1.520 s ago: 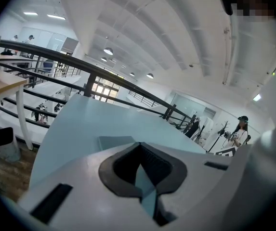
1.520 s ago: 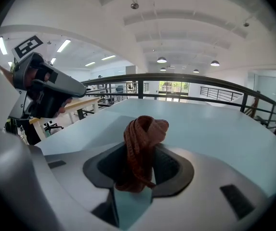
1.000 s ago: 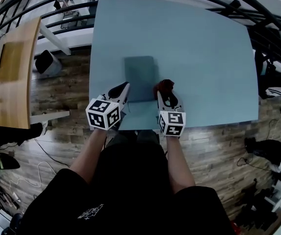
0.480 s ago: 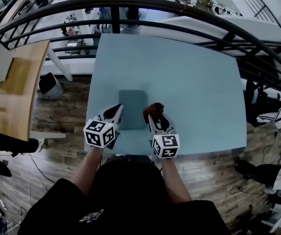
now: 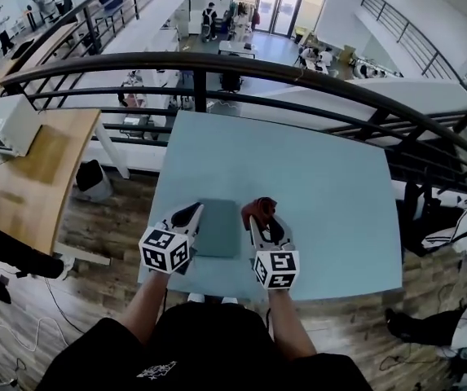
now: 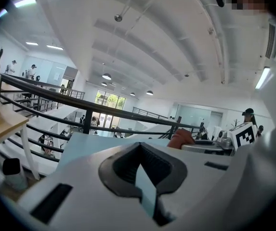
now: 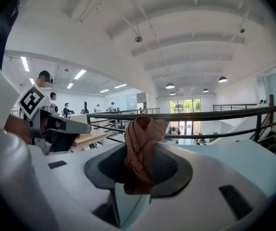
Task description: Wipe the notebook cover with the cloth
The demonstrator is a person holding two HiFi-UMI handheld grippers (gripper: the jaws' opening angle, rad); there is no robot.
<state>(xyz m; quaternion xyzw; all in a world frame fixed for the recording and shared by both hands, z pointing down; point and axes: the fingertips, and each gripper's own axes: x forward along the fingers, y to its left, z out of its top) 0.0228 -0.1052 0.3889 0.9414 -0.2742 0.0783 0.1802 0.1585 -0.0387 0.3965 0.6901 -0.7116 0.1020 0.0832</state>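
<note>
A dark teal notebook lies flat near the front of the pale blue table. My left gripper is at the notebook's left edge, jaws shut with nothing between them. To the right of the notebook, my right gripper is shut on a bunched reddish-brown cloth. The cloth sticks up out of those jaws in the right gripper view. In the left gripper view the cloth shows at the right. Both gripper views look out level over the table, so neither shows the notebook.
A black railing runs past the table's far edge, with a drop to a lower hall behind it. A wooden desk stands to the left with a white box on it. Wood floor surrounds the table.
The head view has tilted up, so the railing and hall now fill the top. Both grippers keep their places on either side of the notebook, the cloth still in the right one.
</note>
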